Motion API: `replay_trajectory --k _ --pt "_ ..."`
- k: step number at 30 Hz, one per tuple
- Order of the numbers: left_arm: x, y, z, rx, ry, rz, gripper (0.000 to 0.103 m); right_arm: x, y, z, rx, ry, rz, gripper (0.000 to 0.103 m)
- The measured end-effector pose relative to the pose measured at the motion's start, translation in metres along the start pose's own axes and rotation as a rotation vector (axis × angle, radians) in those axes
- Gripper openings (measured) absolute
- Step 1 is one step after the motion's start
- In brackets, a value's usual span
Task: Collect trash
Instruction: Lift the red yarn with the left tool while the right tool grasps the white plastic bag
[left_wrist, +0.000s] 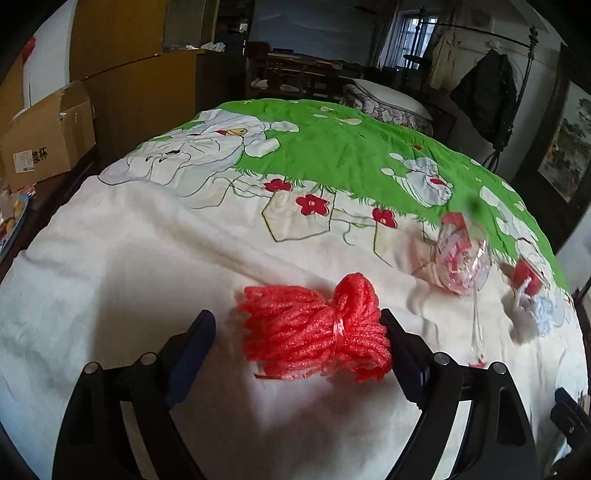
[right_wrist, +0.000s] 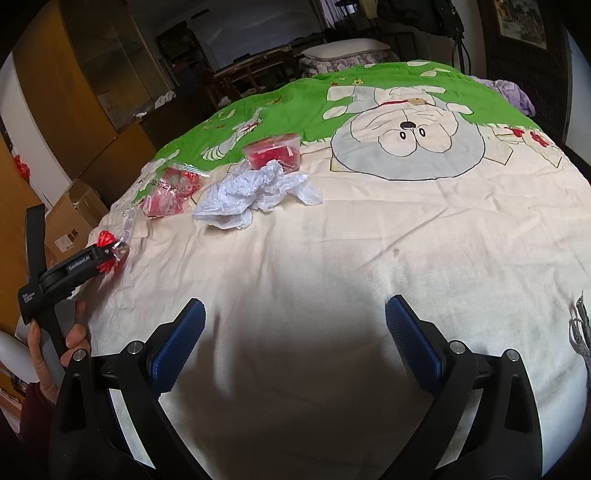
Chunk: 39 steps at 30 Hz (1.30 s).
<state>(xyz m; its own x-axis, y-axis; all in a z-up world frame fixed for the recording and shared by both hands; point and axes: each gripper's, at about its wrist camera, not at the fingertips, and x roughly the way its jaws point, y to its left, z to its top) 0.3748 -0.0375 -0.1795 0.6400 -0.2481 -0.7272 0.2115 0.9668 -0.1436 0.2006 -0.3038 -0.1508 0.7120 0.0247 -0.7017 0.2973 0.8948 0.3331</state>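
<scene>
The left gripper (left_wrist: 298, 325) stands wide open, astride a red foam net bundle (left_wrist: 314, 332) lying on the bedspread (left_wrist: 147, 258). The right finger touches the bundle's edge; the left finger stands clear of it. Nothing is gripped.

The right gripper (right_wrist: 294, 314) is also wide open and empty over bare cream cloth.

From the right wrist view, crumpled white paper (right_wrist: 255, 192) lies at 12 o'clock, a clear tub of red scraps (right_wrist: 275, 151) just beyond it, and a clear plastic bag (right_wrist: 171, 192) at 11 o'clock.

A cardboard box (left_wrist: 48, 136) and wooden cabinets (left_wrist: 147, 85) stand beside the bed.

The bag's contents are blurred in the left wrist view.
</scene>
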Motion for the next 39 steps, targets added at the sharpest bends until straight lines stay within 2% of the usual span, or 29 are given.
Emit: replay_trajectory --k 1,4,7,8,14,19,22,23,26,30,31,32,33,35,39 --pt "0.000 0.001 0.000 -0.002 -0.006 -0.001 0.085 0.000 0.000 0.000 -0.001 0.000 -0.001 0.095" --pt "0.000 0.002 -0.003 0.003 -0.011 -0.045 0.052 0.001 0.001 -0.001 -0.010 -0.002 -0.011 0.095" --pt "-0.004 0.004 -0.007 -0.003 -0.036 -0.079 0.037 0.003 0.002 -0.003 -0.019 -0.004 -0.021 0.095" --pt "-0.004 0.005 -0.008 -0.006 -0.037 -0.088 0.036 0.004 0.003 -0.004 -0.022 -0.003 -0.025 0.095" --pt "-0.013 0.012 -0.009 -0.041 -0.050 -0.133 0.036 0.001 0.004 0.002 0.007 -0.014 -0.024 0.095" --pt "-0.017 0.007 -0.010 -0.026 -0.058 -0.126 0.037 0.013 0.013 0.026 0.023 -0.032 -0.020 0.095" --pt "-0.018 0.009 -0.009 -0.032 -0.061 -0.117 0.043 0.022 0.025 0.041 0.005 -0.053 -0.020 0.095" --pt "-0.018 0.010 -0.010 -0.037 -0.061 -0.113 0.049 0.027 0.031 0.047 -0.008 -0.059 -0.025 0.095" --pt "-0.016 0.014 -0.009 -0.057 -0.049 -0.120 0.054 0.046 0.045 0.062 -0.037 -0.075 -0.052 0.095" --pt "-0.011 0.020 -0.010 -0.089 -0.038 -0.128 0.062 0.074 0.058 0.070 -0.094 -0.040 -0.117 0.093" --pt "-0.010 0.022 -0.011 -0.100 -0.038 -0.131 0.064 0.076 0.058 0.069 -0.100 -0.041 -0.108 0.081" --pt "-0.009 0.024 -0.011 -0.105 -0.038 -0.133 0.065 0.074 0.058 0.067 -0.104 -0.055 -0.106 0.060" --pt "-0.009 0.024 -0.012 -0.109 -0.040 -0.135 0.065 0.072 0.058 0.064 -0.107 -0.067 -0.105 0.054" --pt "-0.009 0.025 -0.013 -0.116 -0.047 -0.132 0.066 0.063 0.059 0.059 -0.114 -0.103 -0.095 0.037" --pt "-0.016 0.023 -0.013 -0.104 -0.082 -0.105 0.072 0.045 0.058 0.043 -0.109 -0.119 -0.065 0.033"
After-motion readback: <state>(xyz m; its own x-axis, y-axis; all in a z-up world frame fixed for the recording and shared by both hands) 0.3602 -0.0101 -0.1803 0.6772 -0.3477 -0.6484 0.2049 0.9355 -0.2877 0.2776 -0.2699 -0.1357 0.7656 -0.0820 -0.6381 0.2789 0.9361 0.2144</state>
